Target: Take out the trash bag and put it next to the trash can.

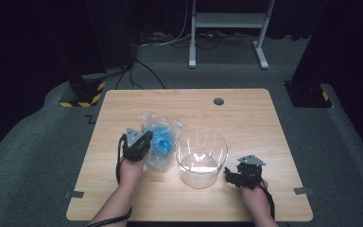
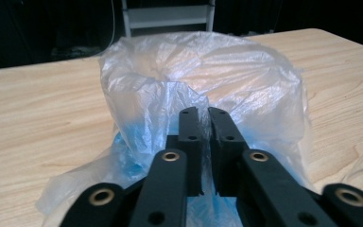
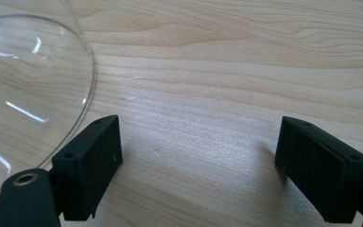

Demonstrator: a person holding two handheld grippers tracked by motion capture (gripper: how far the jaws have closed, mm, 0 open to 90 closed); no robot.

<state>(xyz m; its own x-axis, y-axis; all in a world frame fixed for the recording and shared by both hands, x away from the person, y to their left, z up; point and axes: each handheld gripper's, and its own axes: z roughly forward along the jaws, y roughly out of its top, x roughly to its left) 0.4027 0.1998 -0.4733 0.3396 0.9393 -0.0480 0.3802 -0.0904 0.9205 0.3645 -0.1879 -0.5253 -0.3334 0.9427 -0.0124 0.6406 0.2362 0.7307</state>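
wooden table [image 1: 246, 118], viewed from above. clear plastic bag [image 1: 159, 137] lying left of centre, blue contents [image 1: 162, 141] inside, crumpled film bulging up. just right of it, upright clear tub [image 1: 201, 156], apparently empty.

left gripper [image 1: 144, 142] at the bag's left edge, held in the left hand [image 1: 131, 170]. in the left gripper view: left gripper [image 2: 207, 118] jaws nearly together, narrow gap, a fold of bag [image 2: 198, 80] film caught between them; whether pads actually press the film cannot be told for sure, but looks pinched. blue contents [image 2: 132, 142] visible low at left behind the film.

right gripper [image 1: 234, 177] resting near the tub's right side, close to the table's front edge, in the right hand [image 1: 257, 198]. in the right gripper view: right gripper [image 3: 198, 156] jaws spread wide, bare table [image 3: 227, 71] between them, nothing held; tub [image 3: 33, 94] wall at left, just beside the left jaw.
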